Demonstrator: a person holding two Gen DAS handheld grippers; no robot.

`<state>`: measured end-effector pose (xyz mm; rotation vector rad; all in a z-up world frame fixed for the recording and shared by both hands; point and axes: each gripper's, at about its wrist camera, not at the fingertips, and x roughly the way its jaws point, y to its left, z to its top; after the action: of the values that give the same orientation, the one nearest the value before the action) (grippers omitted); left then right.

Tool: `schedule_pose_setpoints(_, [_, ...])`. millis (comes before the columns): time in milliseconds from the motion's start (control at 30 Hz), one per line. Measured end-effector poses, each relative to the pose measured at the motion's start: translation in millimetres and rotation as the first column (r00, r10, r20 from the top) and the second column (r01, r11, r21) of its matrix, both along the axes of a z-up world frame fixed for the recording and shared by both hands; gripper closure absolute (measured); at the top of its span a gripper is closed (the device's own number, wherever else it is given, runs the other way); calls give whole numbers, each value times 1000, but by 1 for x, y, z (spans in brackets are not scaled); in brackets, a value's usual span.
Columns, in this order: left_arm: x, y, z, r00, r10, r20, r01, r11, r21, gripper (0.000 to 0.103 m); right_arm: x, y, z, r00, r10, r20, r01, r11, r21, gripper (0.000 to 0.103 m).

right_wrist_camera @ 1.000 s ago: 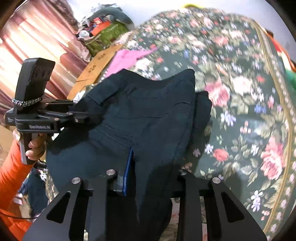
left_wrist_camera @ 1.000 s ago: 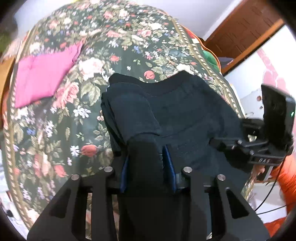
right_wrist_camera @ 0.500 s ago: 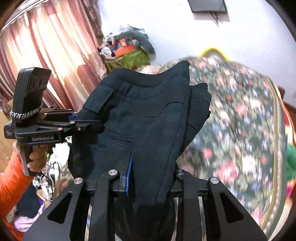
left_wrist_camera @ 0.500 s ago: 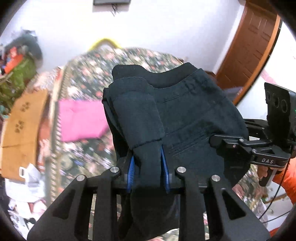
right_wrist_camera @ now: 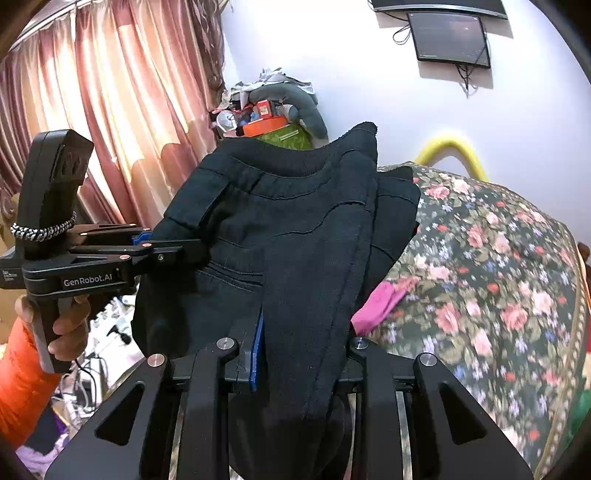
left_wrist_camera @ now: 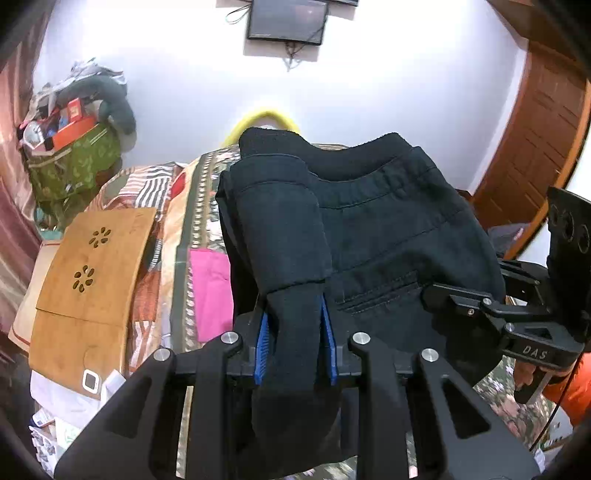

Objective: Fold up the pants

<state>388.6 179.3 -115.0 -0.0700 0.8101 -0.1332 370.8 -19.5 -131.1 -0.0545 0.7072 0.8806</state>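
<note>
The black pants (left_wrist_camera: 373, 236) hang folded between both grippers, lifted above the floral bed (right_wrist_camera: 491, 295), waistband at the far end. My left gripper (left_wrist_camera: 295, 343) is shut on the left part of the pants, cloth bunched between its blue pads (left_wrist_camera: 263, 339). My right gripper (right_wrist_camera: 299, 350) is shut on the right part of the pants (right_wrist_camera: 295, 236); cloth covers its right finger. Each gripper shows in the other's view: the right one (left_wrist_camera: 436, 291) and the left one (right_wrist_camera: 184, 251), both clamped on the cloth.
A folded pink garment (left_wrist_camera: 210, 291) lies on the bed under the pants. A wooden lap table (left_wrist_camera: 88, 280) stands left of the bed. A cluttered green bag (left_wrist_camera: 74, 162), curtains (right_wrist_camera: 110, 110), a wall screen (left_wrist_camera: 288, 18) and a brown door (left_wrist_camera: 535, 147) surround the bed.
Both grippers have tilted and risen with the pants, from lying on the bed to held up toward the far wall. Both stay shut on the cloth.
</note>
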Motion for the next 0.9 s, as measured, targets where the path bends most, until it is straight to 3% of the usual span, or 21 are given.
schedule_pose_setpoints(233, [56, 37, -42, 997, 59, -50, -58, 998, 10, 80, 44, 42, -32, 1000, -20, 15, 21, 999, -34, 80])
schedule_pose_setpoints(600, [130, 64, -137, 980, 139, -143, -138, 990, 17, 80, 106, 79, -104, 988, -77, -137, 70, 996, -52, 80])
schedule_pose_setpoints(733, [147, 63, -168, 968, 151, -199, -148, 989, 28, 80, 119, 80, -129, 971, -126, -205, 107, 989, -99, 79])
schedule_pose_setpoints(900, [152, 63, -195, 947, 173, -269, -171, 985, 32, 75, 117, 77, -142, 962, -151, -228, 102, 972, -213, 74])
